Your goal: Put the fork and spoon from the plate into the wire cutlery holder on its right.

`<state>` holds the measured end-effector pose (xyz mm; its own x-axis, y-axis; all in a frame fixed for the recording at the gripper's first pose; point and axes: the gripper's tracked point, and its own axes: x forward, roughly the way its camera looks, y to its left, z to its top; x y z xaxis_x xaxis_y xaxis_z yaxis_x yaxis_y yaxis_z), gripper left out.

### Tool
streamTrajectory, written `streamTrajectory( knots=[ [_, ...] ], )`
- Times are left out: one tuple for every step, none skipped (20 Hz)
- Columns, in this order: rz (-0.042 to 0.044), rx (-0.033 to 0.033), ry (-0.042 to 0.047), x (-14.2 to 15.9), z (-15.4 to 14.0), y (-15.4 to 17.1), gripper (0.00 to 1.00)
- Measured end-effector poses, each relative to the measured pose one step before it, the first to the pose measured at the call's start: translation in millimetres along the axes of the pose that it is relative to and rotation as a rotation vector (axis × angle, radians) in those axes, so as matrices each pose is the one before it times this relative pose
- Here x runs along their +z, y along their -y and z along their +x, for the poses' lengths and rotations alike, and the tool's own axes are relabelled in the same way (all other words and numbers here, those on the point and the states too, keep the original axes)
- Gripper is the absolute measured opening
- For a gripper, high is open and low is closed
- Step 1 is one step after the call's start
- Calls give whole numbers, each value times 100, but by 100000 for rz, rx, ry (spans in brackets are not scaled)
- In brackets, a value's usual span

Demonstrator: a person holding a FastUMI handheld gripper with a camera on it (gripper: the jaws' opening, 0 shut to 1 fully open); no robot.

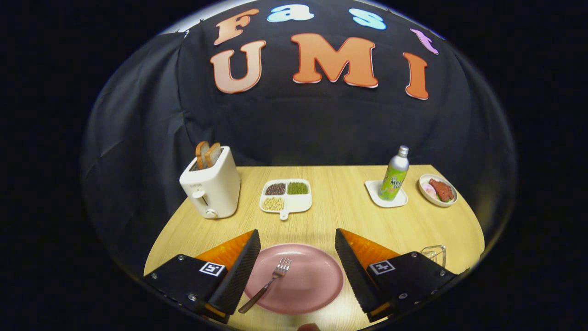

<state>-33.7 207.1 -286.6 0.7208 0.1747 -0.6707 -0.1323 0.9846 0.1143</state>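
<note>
Gripper [296, 257]: fingers spread wide, holding nothing; wedge-shaped, ribbed inner faces.
Plate [317, 287]: round, pink, glossy; lies between the fingers on the wood-grain table [340, 211].
Fork [268, 282]: metal, slim, lying on the plate (tines pointing away, handle over the near rim beside the left finger).
Wire cutlery holder [435, 254]: thin metal wire, partly hidden behind the right finger, right of the plate.
Beyond the fingers: cream toaster [211, 186] with bread slices; white divided tray [285, 195] of beans; bottle [395, 177] on a square coaster.

I am counting one silver metal fork [267, 285] on one round pink plate [317, 287] between my gripper's [294, 266] spread, empty fingers; beyond them, one cream toaster [212, 187] holding two toast slices [207, 154], one green bottle [394, 174].
</note>
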Motion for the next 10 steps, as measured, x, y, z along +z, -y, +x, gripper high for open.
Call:
streamTrajectory(
  knots=[
    [-303,-61,-3081,-684,403,-156,98],
    [-214,515,-3075,-714,377,-301,98],
    [-98,847,-3640,-764,385,-372,98],
    [106,447,-3570,-736,578,-413,98],
    [202,774,-4588,-1028,450,-379,98],
    [643,851,-4044,-961,377,-281,98],
    [620,1391,-5246,-1235,443,-489,98],
    [302,456,-3991,-881,607,-400,98],
    [-216,55,-3953,-991,505,-154,98],
    [-589,191,-4105,-1006,508,-252,98]
  ],
)
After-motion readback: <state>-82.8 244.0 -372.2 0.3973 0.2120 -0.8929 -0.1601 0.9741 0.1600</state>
